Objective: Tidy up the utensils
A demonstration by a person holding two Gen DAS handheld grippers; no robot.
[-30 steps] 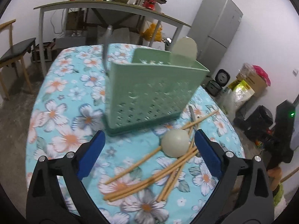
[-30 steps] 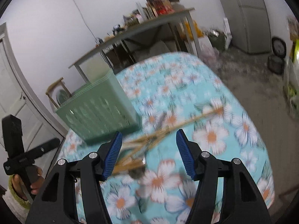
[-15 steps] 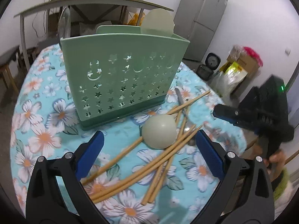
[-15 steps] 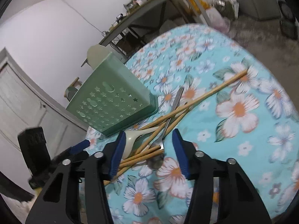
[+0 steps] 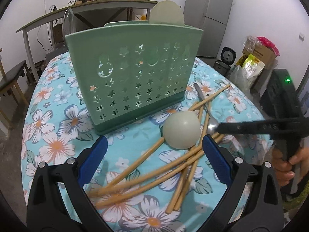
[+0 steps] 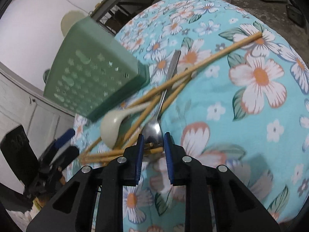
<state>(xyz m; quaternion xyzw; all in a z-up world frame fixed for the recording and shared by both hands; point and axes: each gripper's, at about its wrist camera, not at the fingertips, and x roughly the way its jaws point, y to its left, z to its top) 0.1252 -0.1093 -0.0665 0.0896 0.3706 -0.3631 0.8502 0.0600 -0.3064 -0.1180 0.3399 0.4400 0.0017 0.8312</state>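
Observation:
A green perforated utensil holder stands upright on the flowered tablecloth; a pale round utensil and a shiny metal one stick out of it. In front of it lie several bamboo chopsticks, a pale ladle and a metal spoon in a crossed heap. My left gripper hangs open over the chopsticks, just short of the ladle. My right gripper is low on the heap, its jaws closing with the metal spoon's bowl and some chopstick ends between them.
The table's rounded edge drops off close to the right of the heap. A long side table with bottles, a grey fridge, a dark stool and bags on the floor stand around. A hand grips the right tool.
Both grippers have come down toward the heap. The right one has narrowed its jaws a lot and now straddles the metal spoon's bowl. The left one stays wide.

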